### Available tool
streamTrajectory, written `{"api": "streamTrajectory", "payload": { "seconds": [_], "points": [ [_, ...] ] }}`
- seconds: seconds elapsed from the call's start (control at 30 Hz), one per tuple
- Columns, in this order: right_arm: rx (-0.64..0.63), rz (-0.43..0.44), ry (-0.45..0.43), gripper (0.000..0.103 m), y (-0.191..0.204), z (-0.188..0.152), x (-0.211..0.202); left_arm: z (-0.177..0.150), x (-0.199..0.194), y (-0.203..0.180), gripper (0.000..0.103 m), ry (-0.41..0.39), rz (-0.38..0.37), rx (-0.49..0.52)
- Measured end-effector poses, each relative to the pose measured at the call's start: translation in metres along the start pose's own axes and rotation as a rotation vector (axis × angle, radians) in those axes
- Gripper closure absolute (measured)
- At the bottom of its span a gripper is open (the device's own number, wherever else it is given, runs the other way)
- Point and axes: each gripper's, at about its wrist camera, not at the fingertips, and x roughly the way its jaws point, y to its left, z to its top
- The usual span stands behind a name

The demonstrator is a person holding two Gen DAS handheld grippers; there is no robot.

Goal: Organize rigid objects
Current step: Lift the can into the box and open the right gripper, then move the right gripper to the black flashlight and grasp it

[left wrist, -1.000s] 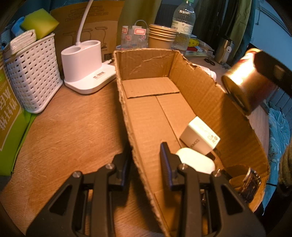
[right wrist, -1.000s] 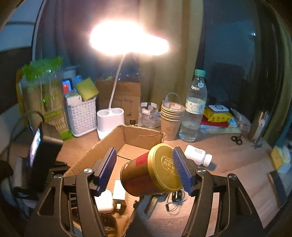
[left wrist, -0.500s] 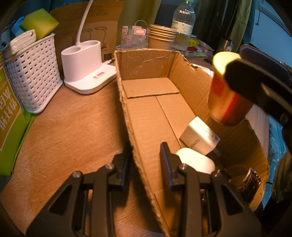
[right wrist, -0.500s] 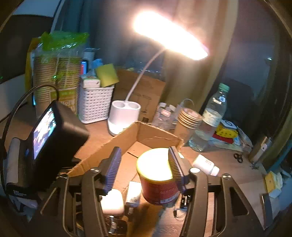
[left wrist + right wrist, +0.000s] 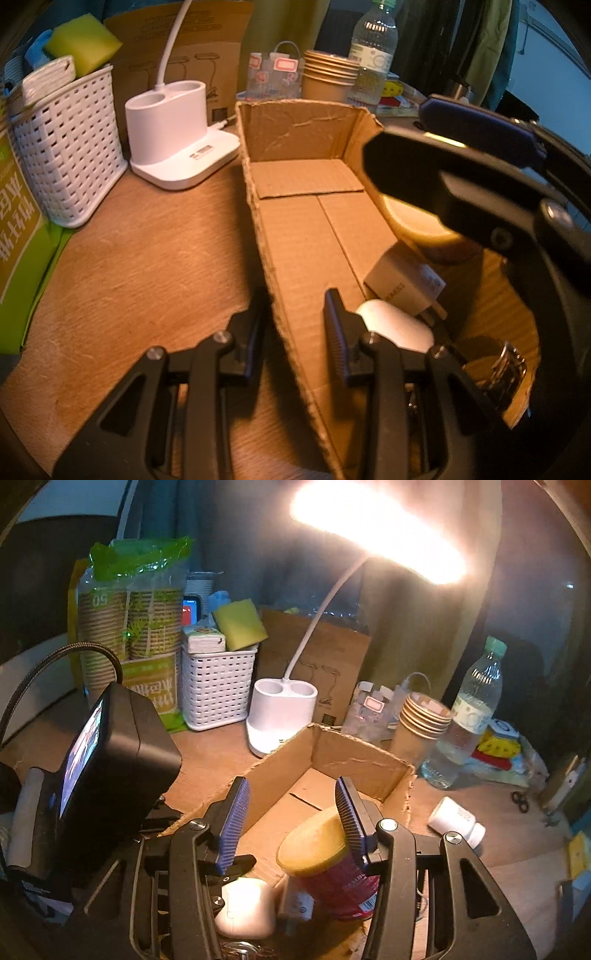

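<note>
Tin (image 5: 325,867) sits inside the box (image 5: 306,236) beside the charger (image 5: 402,284), released — right gripper (image 5: 291,823) spread wide, one pad touching the lid. Lift straight up so it doesn't tip. Left gripper (image 5: 295,325) straddles the box's side wall — whether it actually pinches it I cannot tell.

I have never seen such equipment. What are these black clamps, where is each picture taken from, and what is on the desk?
Each clamp is a hand-held gripper with its own camera looking along its fingers. The left gripper straddles a wall of the cardboard box; its fingers do not pinch it. The right gripper is open above the red can, which is inside the box beside a white charger. A white bottle lies on the desk.
</note>
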Motion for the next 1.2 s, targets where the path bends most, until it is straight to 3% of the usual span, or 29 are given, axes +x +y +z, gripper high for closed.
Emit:
{"api": "streamTrajectory", "payload": {
  "seconds": [0.13, 0.23, 0.73, 0.9, 1.2],
  "points": [
    [0.024, -0.009, -0.011, 0.038, -0.006, -0.003, -0.002, 0.0, 0.0, 0.0, 0.07, 0.001, 0.002, 0.001],
    [0.086, 0.04, -0.046, 0.026, -0.018, -0.002, -0.01, 0.0, 0.0, -0.001, 0.07, 0.003, 0.007, 0.005],
    [0.218, -0.143, -0.13, 0.026, -0.084, -0.008, -0.065, 0.001, 0.001, -0.001, 0.07, 0.003, 0.008, 0.005],
    [0.26, -0.207, -0.089, 0.026, -0.107, -0.022, -0.06, 0.001, 0.001, -0.001, 0.07, 0.003, 0.008, 0.005],
    [0.301, -0.227, -0.004, 0.026, -0.123, -0.044, -0.039, 0.001, 0.001, -0.001, 0.07, 0.003, 0.008, 0.005]
  ]
}}
